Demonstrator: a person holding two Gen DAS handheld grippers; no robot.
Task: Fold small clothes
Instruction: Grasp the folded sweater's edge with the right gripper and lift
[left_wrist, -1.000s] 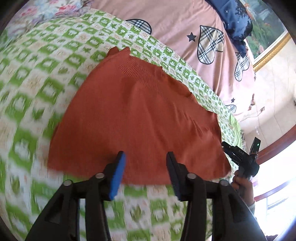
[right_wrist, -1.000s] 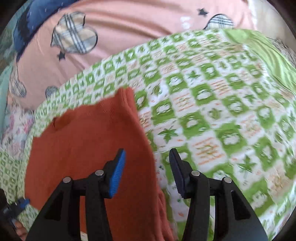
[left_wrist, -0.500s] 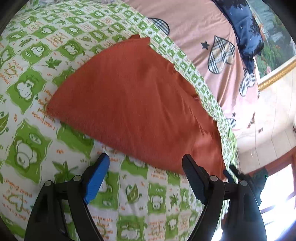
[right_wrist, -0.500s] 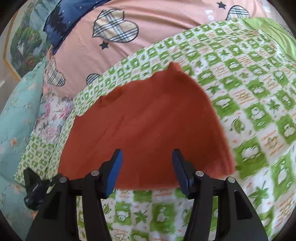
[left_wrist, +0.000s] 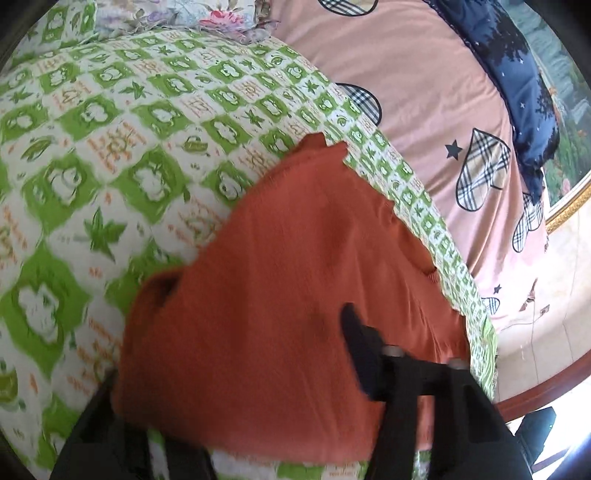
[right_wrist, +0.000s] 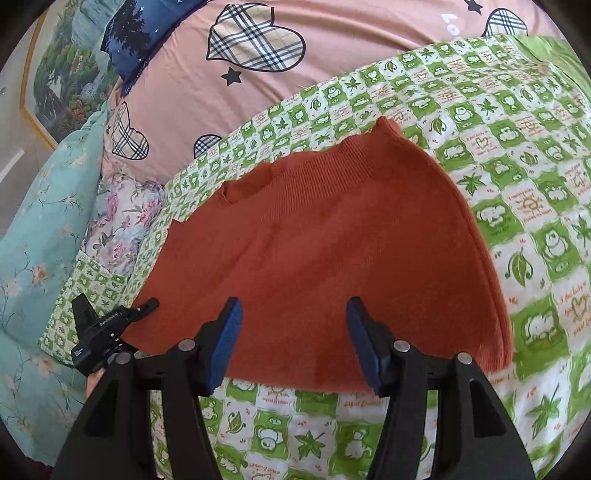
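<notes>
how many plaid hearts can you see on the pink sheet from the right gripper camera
4 on the pink sheet: a large one at top centre, one cut off at upper right, one at left, one half hidden behind the green quilt. More may be covered.

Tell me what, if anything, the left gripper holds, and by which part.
The rust-orange knitted garment, by its near hem; the fingers of the left gripper have just been closing with cloth between them.

garment (right_wrist: 325, 236): rust-orange | blanket (right_wrist: 517, 155): green-white check | sheet (right_wrist: 177, 66): pink, plaid hearts
</notes>
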